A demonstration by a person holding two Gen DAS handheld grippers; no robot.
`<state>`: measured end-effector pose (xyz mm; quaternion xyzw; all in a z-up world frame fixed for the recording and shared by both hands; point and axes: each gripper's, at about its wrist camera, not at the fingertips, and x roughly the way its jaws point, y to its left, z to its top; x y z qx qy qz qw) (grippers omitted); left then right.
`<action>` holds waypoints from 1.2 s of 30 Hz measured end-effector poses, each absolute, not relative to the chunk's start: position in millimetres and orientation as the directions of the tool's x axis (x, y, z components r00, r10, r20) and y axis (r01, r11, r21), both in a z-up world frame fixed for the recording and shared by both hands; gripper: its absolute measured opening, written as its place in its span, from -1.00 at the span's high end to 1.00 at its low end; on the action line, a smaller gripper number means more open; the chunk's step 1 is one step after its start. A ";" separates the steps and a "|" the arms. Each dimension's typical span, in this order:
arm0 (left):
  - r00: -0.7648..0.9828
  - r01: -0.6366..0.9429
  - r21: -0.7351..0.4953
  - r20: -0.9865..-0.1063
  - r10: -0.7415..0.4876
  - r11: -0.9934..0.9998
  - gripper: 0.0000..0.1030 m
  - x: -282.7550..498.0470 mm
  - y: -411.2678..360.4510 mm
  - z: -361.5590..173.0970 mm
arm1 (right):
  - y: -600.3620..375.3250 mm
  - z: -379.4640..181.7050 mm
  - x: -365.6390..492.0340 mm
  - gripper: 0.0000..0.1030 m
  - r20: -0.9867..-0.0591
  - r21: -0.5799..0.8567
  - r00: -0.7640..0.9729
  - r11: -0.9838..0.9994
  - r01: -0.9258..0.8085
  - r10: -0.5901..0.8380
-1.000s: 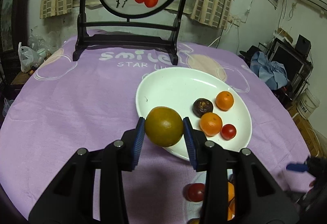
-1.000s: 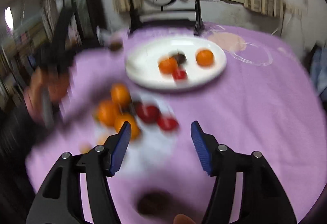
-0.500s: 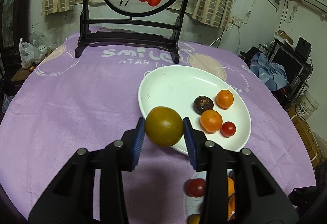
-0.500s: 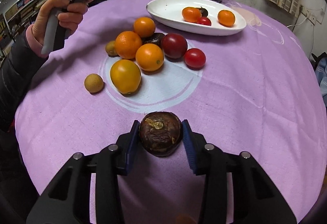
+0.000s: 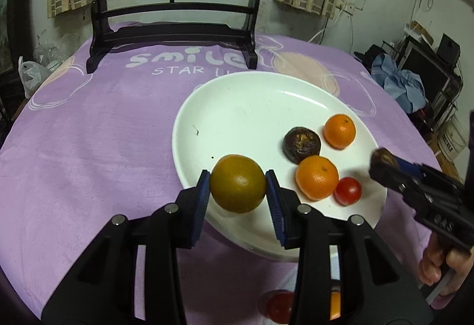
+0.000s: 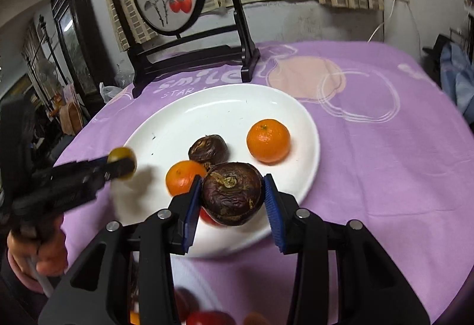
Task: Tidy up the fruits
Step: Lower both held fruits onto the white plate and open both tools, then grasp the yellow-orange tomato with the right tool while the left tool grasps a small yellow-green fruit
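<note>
A purple tablecloth (image 5: pixel 89 147) covers the round table, and on it sits a white oval plate (image 5: pixel 251 111) with two tangerines (image 5: pixel 317 181), a dark wrinkled fruit (image 5: pixel 301 144) and a cherry tomato (image 5: pixel 348 191) clustered toward one side. The left gripper (image 5: pixel 238 197) is clamped on a greenish-brown orange (image 5: pixel 238 183) over the plate's near rim. The right gripper (image 6: pixel 232 203) pinches a dark purple mangosteen (image 6: pixel 233 197) above the plate's near edge.
</note>
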<state>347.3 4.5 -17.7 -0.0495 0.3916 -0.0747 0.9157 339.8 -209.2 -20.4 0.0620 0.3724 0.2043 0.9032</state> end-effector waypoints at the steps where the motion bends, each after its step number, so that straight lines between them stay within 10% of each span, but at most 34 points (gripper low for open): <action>1: 0.687 0.099 -0.140 -0.707 -0.170 0.985 -0.05 345.1 3.9 -16.5 | -212.2 -19.2 337.4 0.09 -0.639 0.294 0.629 0.896 -0.333 0.443; 3: 0.727 0.080 -0.115 -0.673 -0.137 0.990 -0.64 334.4 4.8 -6.9 | -220.1 -9.3 322.5 -0.21 -0.597 0.318 0.657 0.887 -0.334 0.461; 8: 0.782 0.084 -0.106 -0.610 -0.131 0.991 -0.85 303.8 9.2 18.3 | -228.0 5.7 287.9 -0.22 -0.561 0.415 0.622 0.836 -0.359 0.546; 36: 0.738 0.024 -0.202 -0.657 -0.154 0.979 -0.88 190.8 59.3 -6.1 | -167.8 -44.9 181.4 0.12 -0.772 0.290 0.331 0.764 -0.576 0.543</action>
